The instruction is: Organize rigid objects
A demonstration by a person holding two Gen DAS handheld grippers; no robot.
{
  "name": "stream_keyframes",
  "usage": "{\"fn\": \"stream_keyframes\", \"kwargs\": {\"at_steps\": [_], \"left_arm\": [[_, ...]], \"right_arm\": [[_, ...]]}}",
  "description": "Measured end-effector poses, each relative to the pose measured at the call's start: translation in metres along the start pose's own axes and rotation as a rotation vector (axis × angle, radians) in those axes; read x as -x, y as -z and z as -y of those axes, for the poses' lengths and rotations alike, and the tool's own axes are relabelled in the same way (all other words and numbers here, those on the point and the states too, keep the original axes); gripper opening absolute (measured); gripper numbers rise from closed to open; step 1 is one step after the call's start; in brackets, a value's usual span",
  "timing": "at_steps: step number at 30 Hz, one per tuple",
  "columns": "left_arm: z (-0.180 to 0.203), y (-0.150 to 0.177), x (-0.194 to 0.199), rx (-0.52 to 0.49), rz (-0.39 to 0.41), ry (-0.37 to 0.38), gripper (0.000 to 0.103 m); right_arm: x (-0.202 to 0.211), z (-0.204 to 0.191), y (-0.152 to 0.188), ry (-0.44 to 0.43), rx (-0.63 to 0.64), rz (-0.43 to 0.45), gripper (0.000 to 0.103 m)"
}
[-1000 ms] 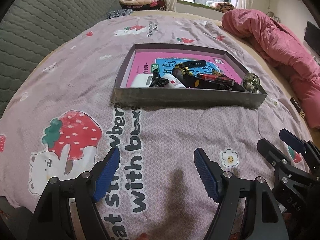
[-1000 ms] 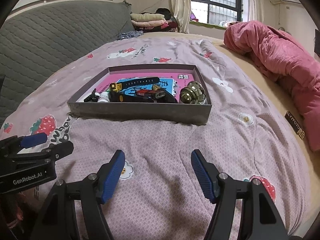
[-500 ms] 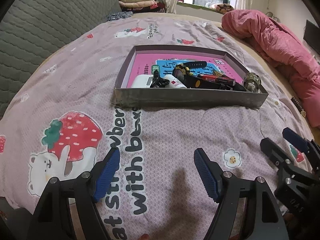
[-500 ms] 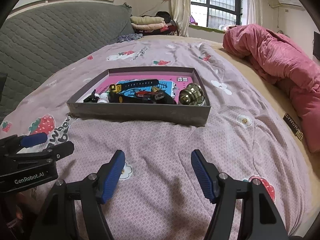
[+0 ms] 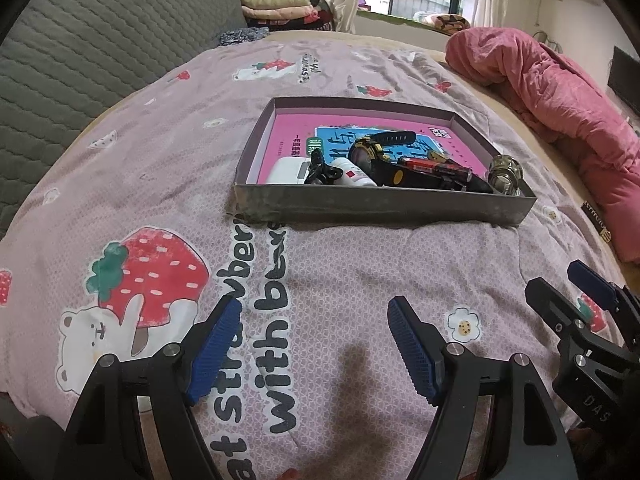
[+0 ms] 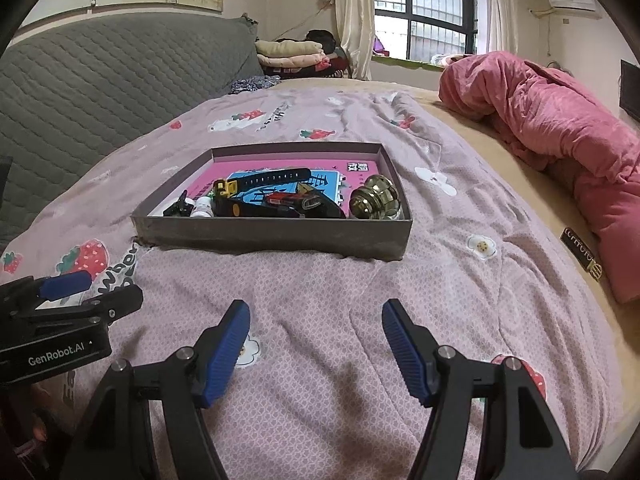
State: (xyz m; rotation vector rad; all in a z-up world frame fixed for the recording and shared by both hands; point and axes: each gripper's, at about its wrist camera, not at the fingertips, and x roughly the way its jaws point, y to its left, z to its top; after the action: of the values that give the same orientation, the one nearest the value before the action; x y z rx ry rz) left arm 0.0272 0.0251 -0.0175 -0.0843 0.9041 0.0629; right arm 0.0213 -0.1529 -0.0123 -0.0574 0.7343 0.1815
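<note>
Tongs apart over the bed, sorted things in the tray ahead.

Both the left tongs (image 5: pixel 314 344) and the right tongs (image 6: pixel 316 348) stand wide apart with nothing between their blue pads, hanging side by side above the strawberry-print bedspread (image 6: pixel 460 280). Beyond them lies a shallow grey tray (image 6: pixel 272 236) on the bed. Inside it, on a pink book (image 6: pixel 280 168), lie a black watch (image 6: pixel 276 178), a red-and-black tool (image 5: pixel 436 168), a small white bottle (image 5: pixel 354 172), a black clip (image 5: pixel 318 168) and a white case (image 5: pixel 286 168); a brass doorknob (image 6: pixel 374 200) sits in the right near corner. A pink quilt (image 6: pixel 560 128) is heaped well apart on the right.
</note>
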Motion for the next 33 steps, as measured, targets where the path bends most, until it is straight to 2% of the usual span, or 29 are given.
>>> {"fn": "stream_keyframes", "kwargs": {"at_steps": [33], "left_arm": [[0.0, 0.0035, -0.0006, 0.0, -0.011, 0.015, 0.077]], "right_arm": [[-0.0024, -0.0027, 0.0045, -0.011, -0.004, -0.022, 0.068]]}}
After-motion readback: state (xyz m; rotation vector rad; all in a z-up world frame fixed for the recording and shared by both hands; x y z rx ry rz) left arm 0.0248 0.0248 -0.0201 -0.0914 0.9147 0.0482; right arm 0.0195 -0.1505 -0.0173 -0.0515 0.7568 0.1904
